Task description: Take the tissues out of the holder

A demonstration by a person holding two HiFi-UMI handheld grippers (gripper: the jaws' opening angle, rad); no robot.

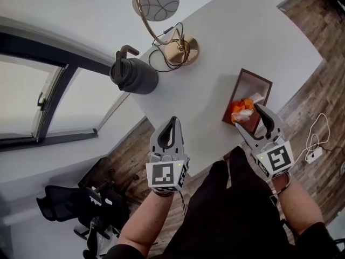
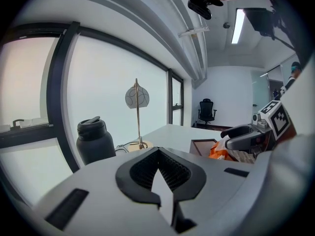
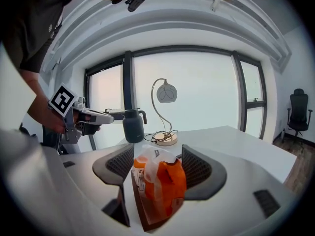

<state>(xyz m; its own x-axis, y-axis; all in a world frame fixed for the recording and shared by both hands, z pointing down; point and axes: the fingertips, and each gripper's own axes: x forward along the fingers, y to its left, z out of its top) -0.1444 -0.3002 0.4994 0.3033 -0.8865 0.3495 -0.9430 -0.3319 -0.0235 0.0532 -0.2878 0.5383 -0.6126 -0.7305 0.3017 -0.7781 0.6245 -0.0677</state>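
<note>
A white table [image 1: 259, 31] is set beside a large window [image 1: 32, 96], above a wooden floor [image 1: 323, 85]. A dark jug [image 1: 135, 75] and a gold lamp [image 1: 180, 50] are seen at nine and ten o'clock from the brown holder [image 1: 253, 85], well apart from it. An orange-and-white pack of tissues [image 1: 241, 110] is lodged in the holder's near end. The right gripper [image 1: 248, 116] is spread wide around the pack, with its pads not pressing. The left gripper [image 1: 173, 119], at eight o'clock from the holder, is closed on nothing. Print on the pack cannot be read.
</note>
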